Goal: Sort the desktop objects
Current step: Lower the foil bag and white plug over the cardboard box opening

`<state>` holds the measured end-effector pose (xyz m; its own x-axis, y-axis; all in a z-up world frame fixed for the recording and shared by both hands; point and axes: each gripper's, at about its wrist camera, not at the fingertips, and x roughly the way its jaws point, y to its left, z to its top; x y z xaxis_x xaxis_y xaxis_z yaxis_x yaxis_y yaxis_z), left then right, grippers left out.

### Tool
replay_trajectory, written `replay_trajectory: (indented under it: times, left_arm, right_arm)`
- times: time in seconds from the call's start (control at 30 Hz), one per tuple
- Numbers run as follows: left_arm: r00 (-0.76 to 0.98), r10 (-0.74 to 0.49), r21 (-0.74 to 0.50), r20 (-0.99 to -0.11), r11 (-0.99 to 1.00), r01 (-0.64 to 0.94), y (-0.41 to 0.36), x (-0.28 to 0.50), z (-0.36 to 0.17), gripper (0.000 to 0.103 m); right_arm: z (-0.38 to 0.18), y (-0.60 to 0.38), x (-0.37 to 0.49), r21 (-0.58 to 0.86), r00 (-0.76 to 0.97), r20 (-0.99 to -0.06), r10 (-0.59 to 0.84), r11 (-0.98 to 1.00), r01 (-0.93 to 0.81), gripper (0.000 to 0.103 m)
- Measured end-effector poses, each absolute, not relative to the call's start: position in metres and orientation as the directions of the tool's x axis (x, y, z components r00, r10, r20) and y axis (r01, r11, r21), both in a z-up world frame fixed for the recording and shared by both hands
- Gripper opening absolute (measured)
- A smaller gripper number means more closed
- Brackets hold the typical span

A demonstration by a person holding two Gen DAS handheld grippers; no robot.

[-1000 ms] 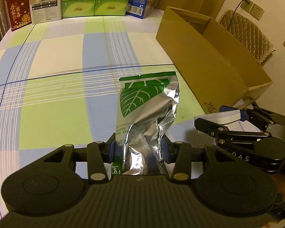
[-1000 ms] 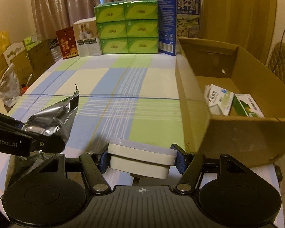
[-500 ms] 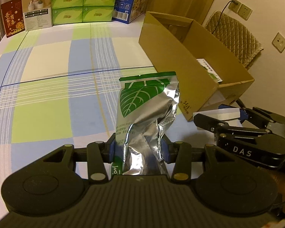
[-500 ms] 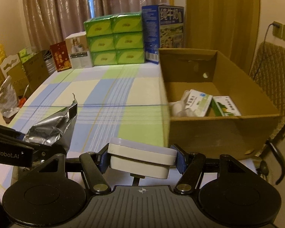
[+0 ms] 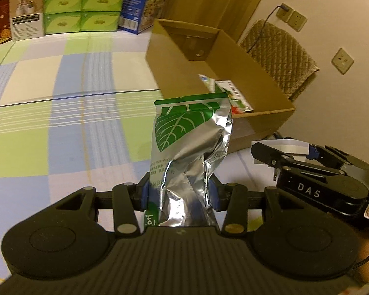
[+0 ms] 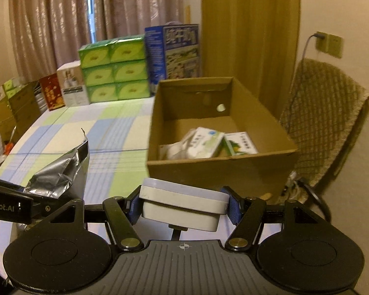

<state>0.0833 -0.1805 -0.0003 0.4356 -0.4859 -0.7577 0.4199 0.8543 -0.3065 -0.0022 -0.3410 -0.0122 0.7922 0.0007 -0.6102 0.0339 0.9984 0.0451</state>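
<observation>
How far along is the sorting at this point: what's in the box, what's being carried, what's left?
Done: two small packets already lie in the cardboard box. In hand: the left hand-held gripper grips a foil bag; the right hand-held gripper grips a white case. Left: both still need to go into the box.

Black gripper (image 5: 179, 194), blue pads (image 6: 134, 209), brass screws.

The left tool (image 5: 179, 194) points forward and slightly down, its fingers (image 5: 145, 194) pressed in on a foil pouch (image 5: 187, 142). Just to its right, the right tool (image 6: 183, 209) is level, clamped across a white case (image 6: 182, 206).
</observation>
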Motion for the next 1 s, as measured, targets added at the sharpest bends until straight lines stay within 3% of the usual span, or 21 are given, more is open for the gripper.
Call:
replay_trajectory:
  times: [1.0]
  left_arm:
    - [0.419,-0.526,-0.288,-0.74,0.811,0.509,-0.278,0.08,0.031,0.04]
  right_arm:
    - [0.028,-0.41,0.002,0.009,0.836,-0.543,-0.076,0.995,0.096,0.063]
